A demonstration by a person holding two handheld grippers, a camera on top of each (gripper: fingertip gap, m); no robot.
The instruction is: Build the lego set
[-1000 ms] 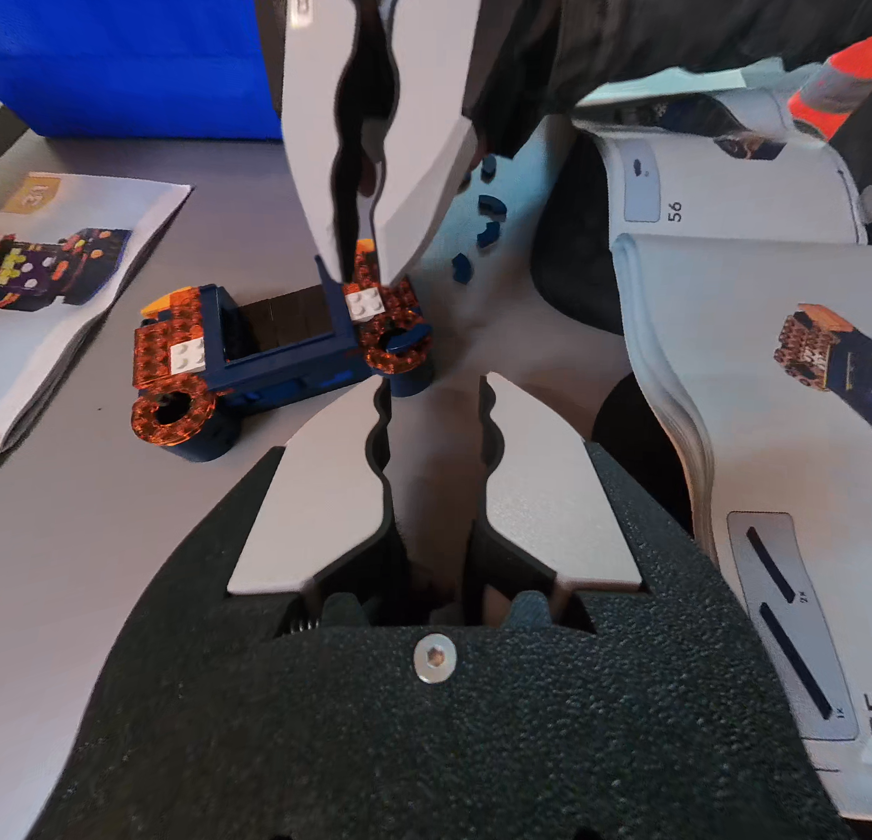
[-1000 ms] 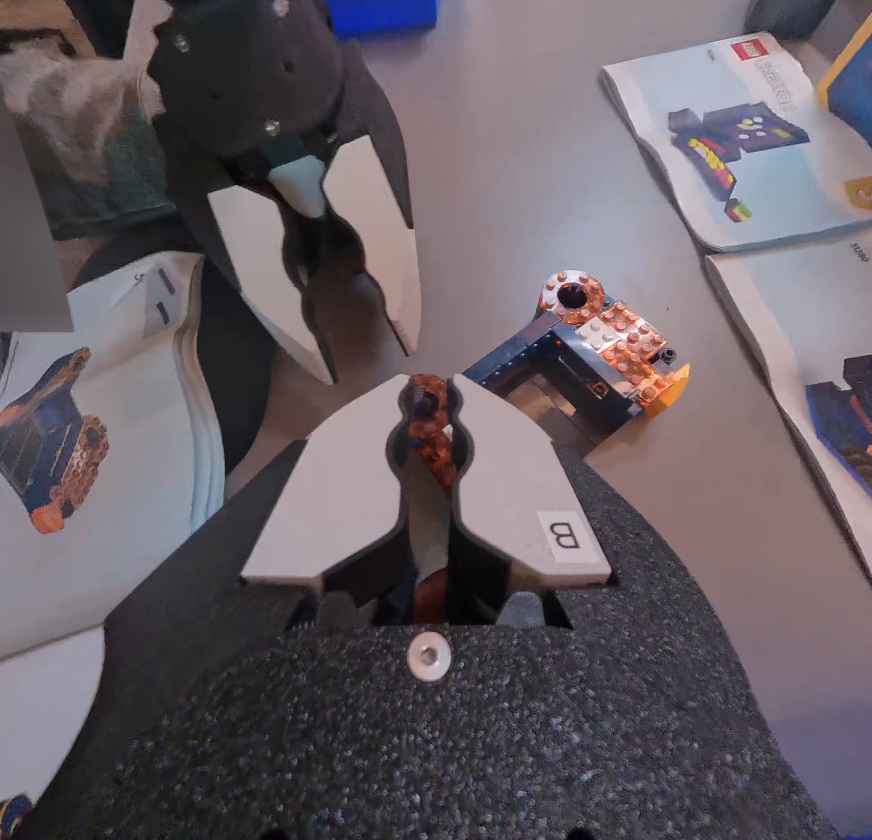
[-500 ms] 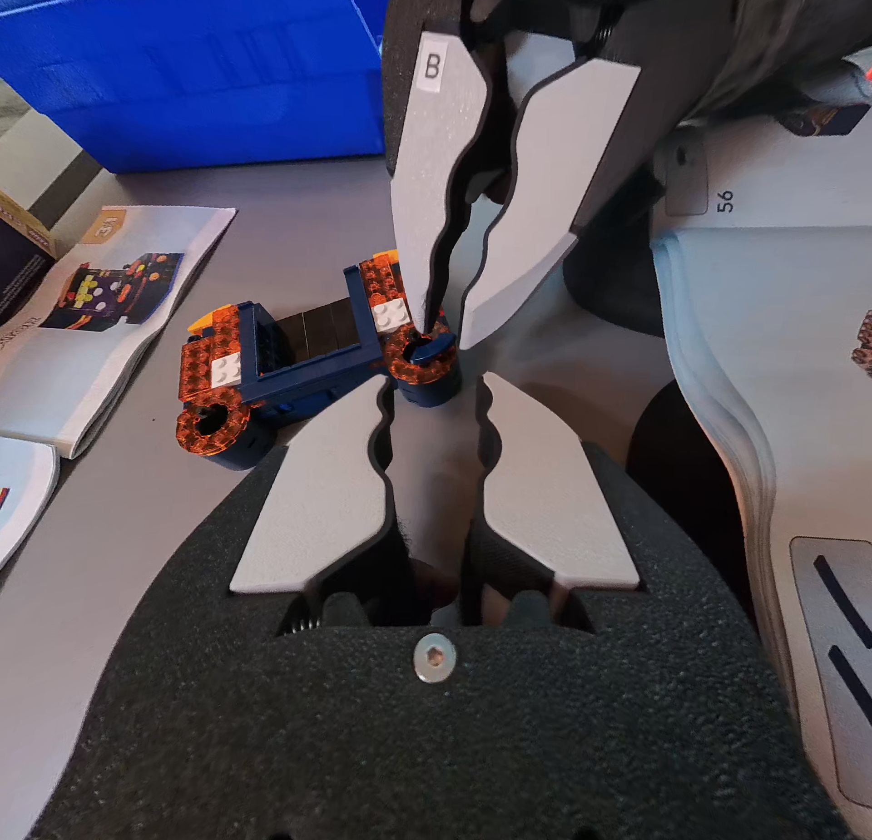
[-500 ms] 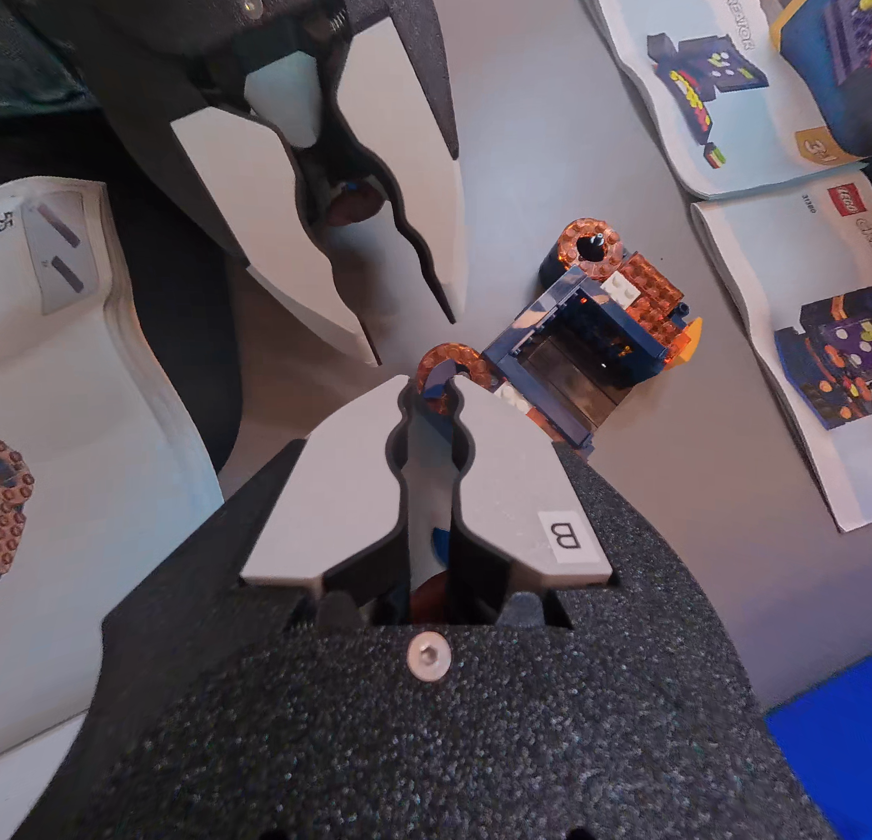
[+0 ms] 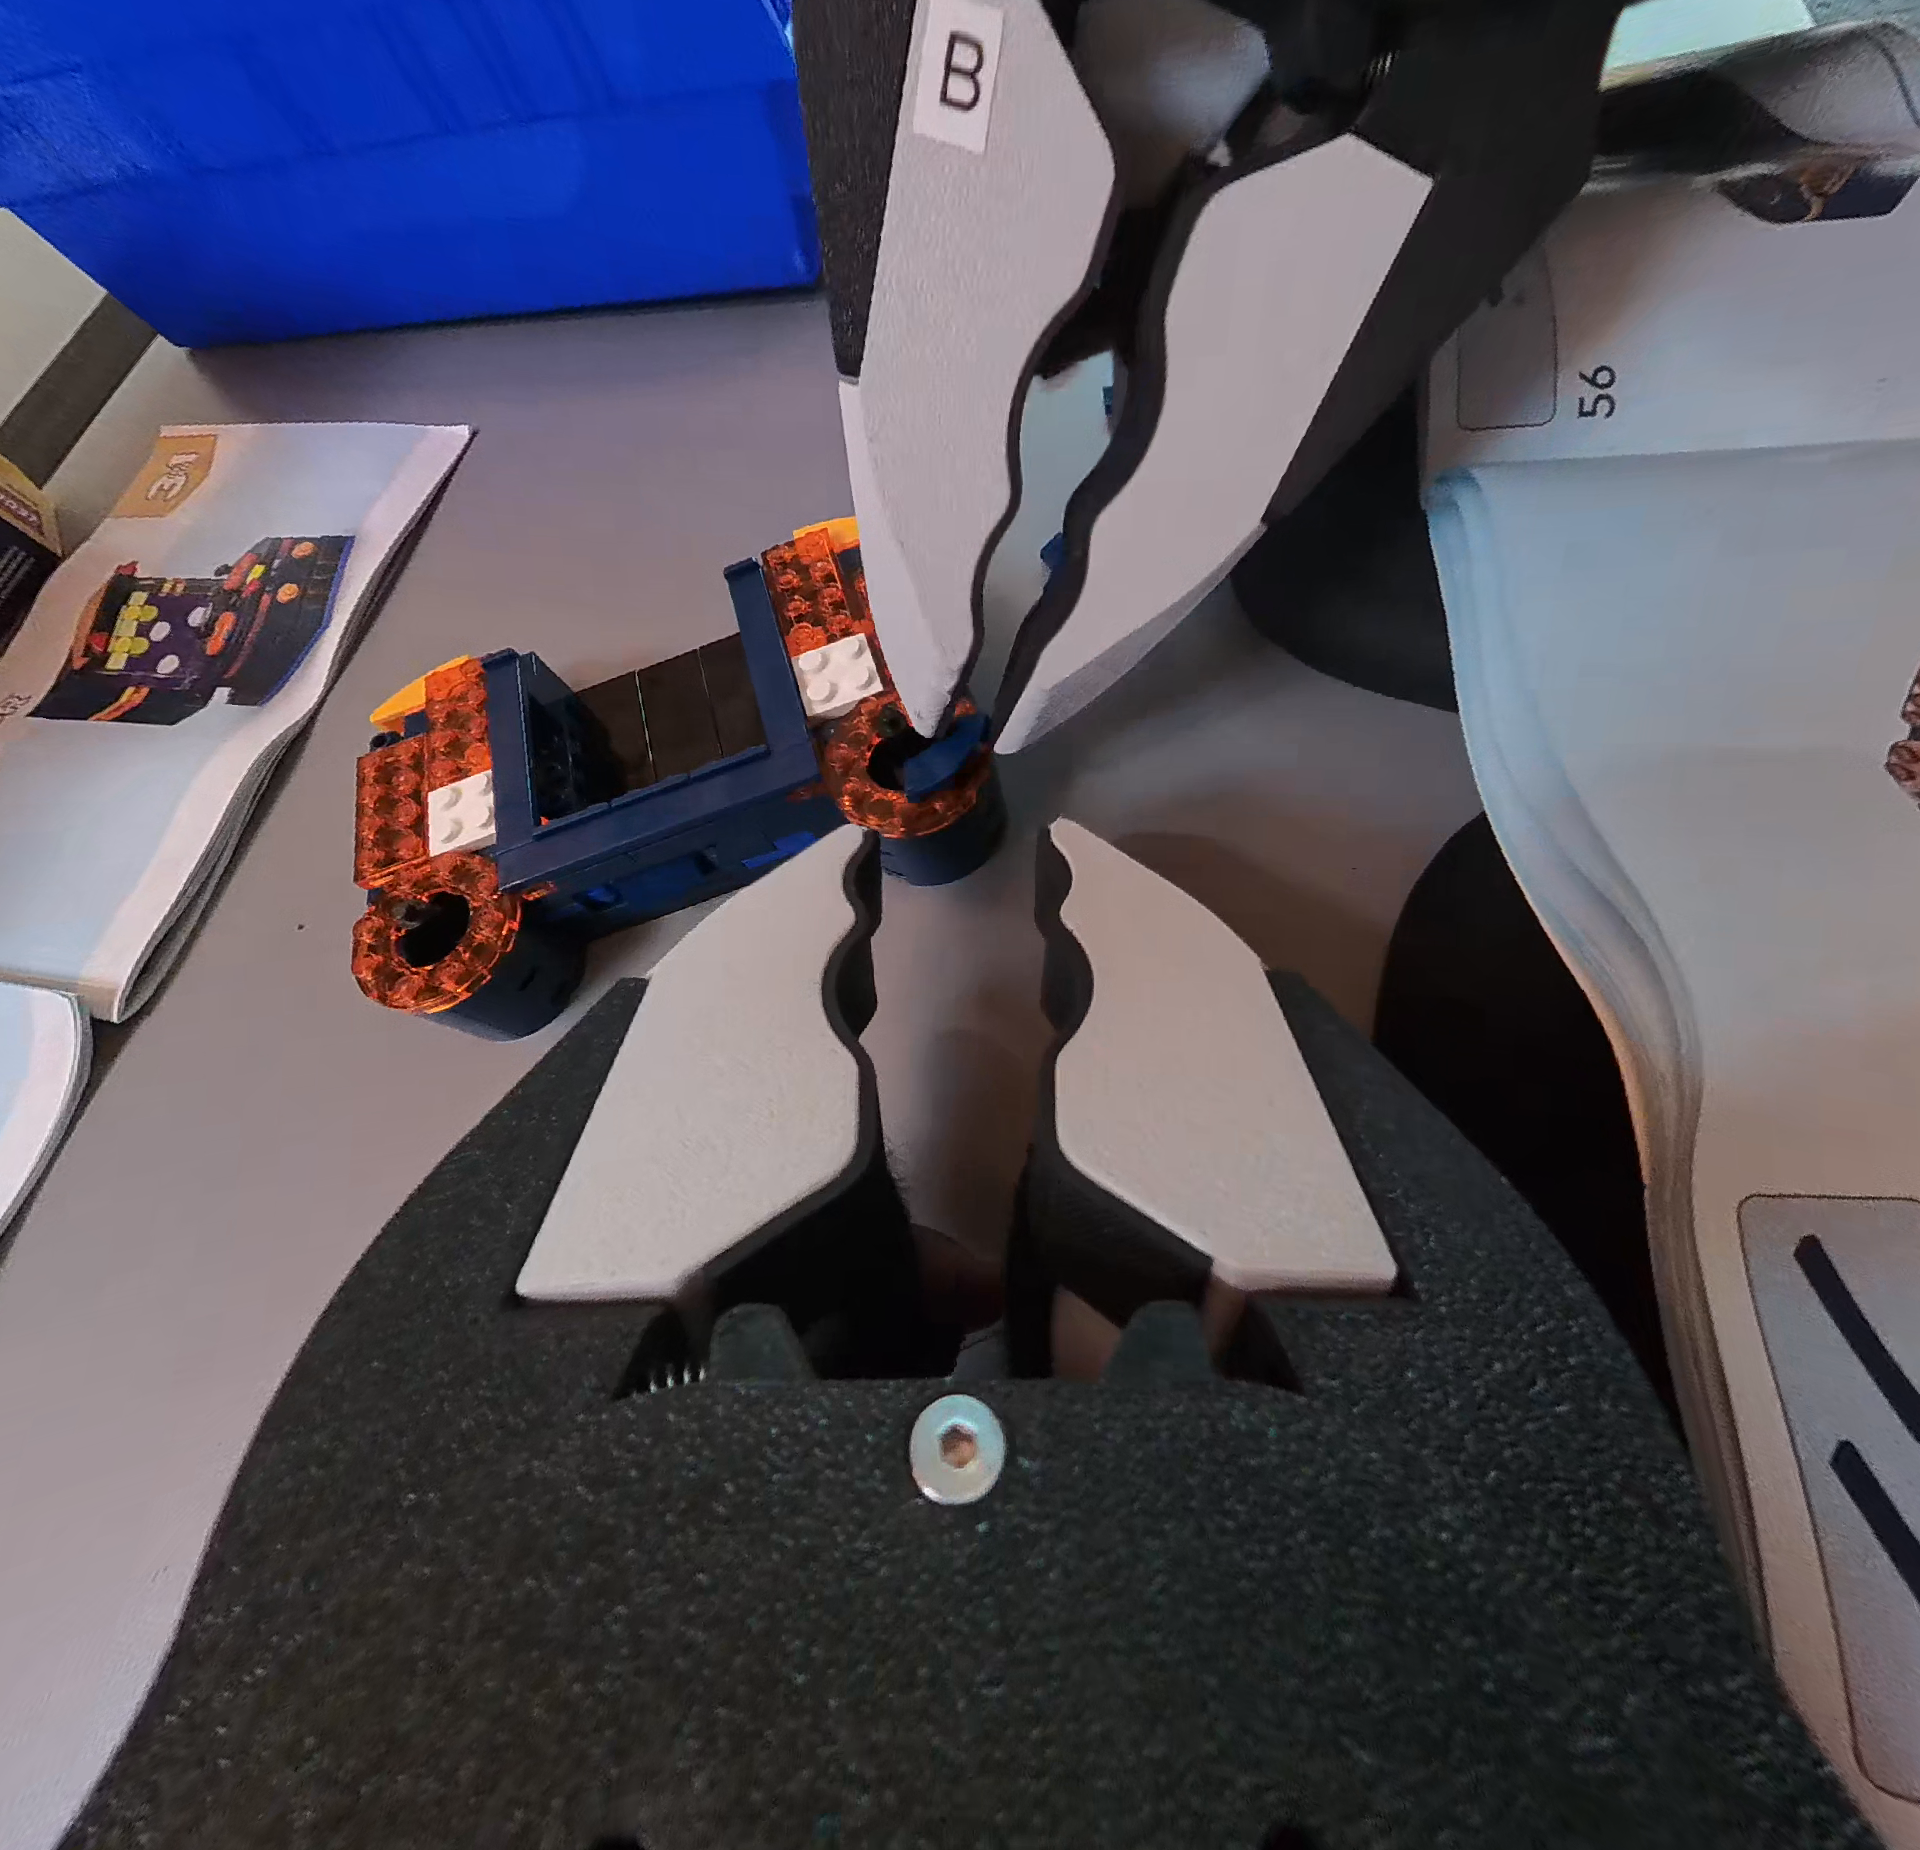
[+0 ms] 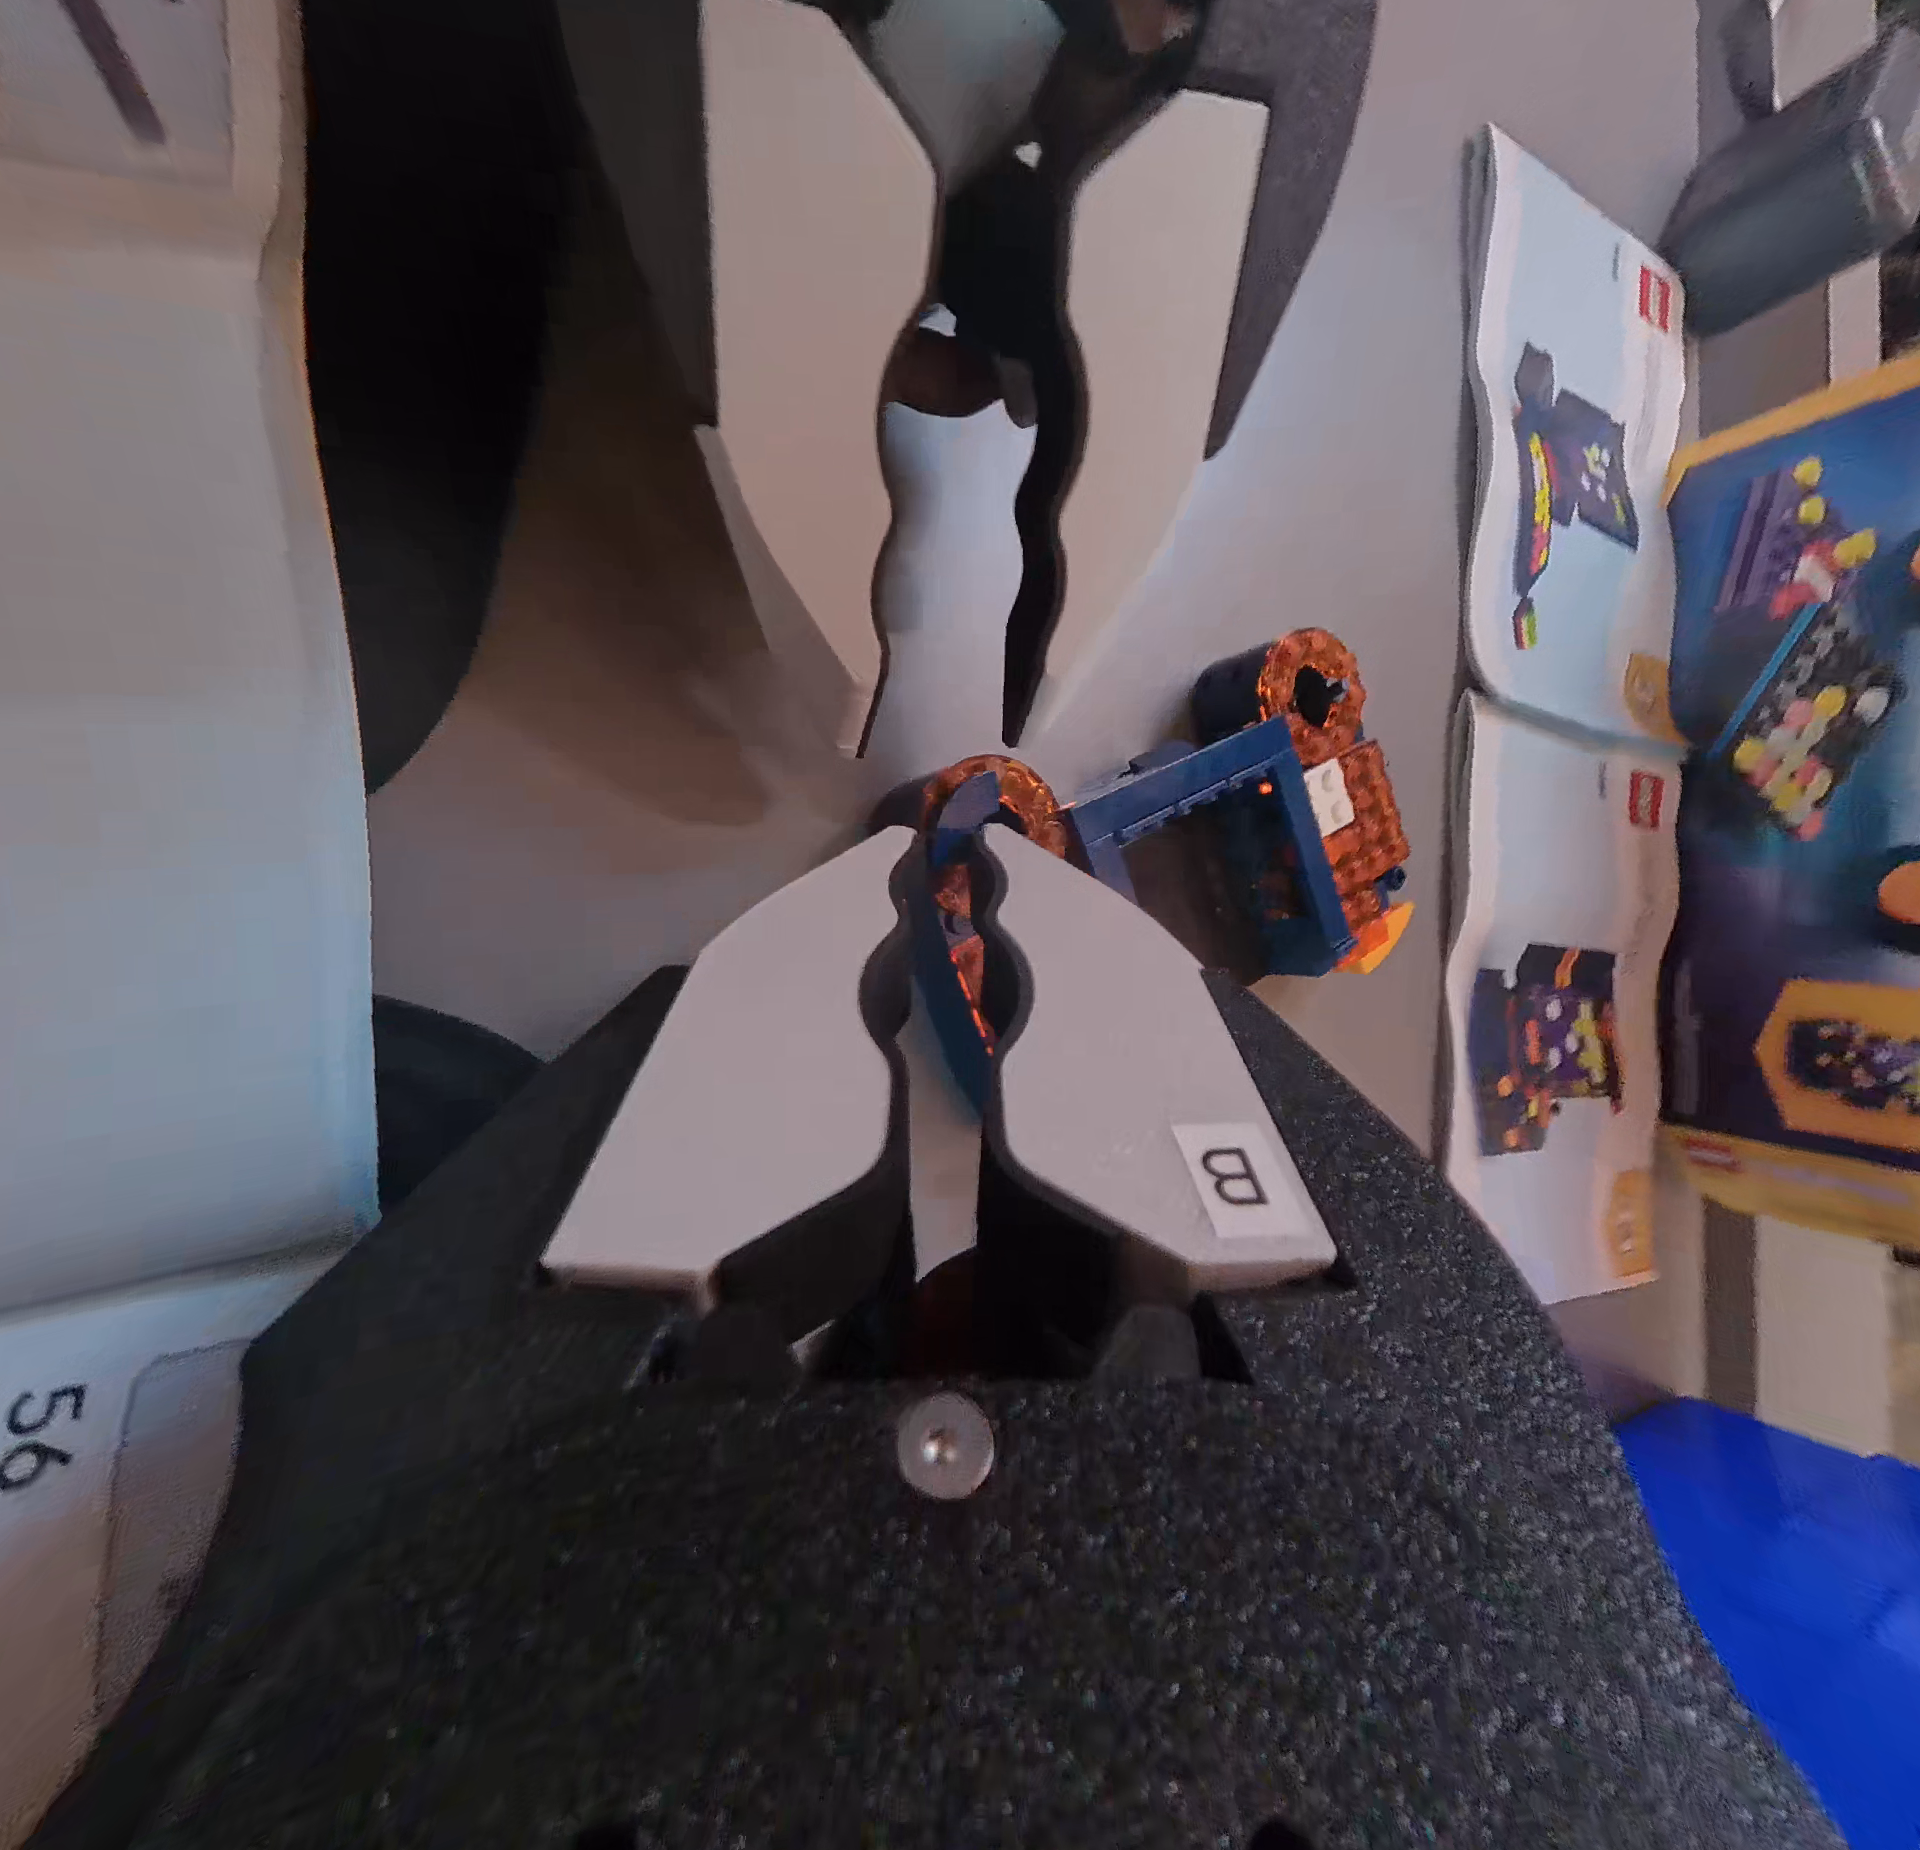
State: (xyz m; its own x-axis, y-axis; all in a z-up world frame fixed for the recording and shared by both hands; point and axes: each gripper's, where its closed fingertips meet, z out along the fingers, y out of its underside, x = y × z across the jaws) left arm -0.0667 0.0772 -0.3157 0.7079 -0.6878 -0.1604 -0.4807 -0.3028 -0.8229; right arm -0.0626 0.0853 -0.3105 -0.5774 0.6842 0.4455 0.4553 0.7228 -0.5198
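The Lego model (image 5: 623, 792), a dark blue frame with clear orange plates and white plates, lies on the grey table. My right gripper (image 5: 961, 725) comes down from above and is shut on a small dark blue curved piece (image 5: 940, 756). It holds the piece on the model's near orange ring (image 5: 914, 813). In the right wrist view the piece (image 6: 964, 801) sits between my right gripper's (image 6: 951, 834) tips, at the ring (image 6: 1023, 798) of the model (image 6: 1247, 834). My left gripper (image 5: 956, 839) is open and empty, just in front of the ring; it also shows opposite (image 6: 940, 735).
A blue bin (image 5: 416, 138) stands behind the model. Instruction booklets (image 5: 187, 657) lie to the left and a thick open manual (image 5: 1662, 761) to the right. The right wrist view shows booklets (image 6: 1558, 450) and a Lego box (image 6: 1797, 761). The grippers are tip to tip, or close to it.
My right gripper has moved from over the white plate to the near orange ring, bringing the blue piece down onto it. My left gripper has stayed open near the model.
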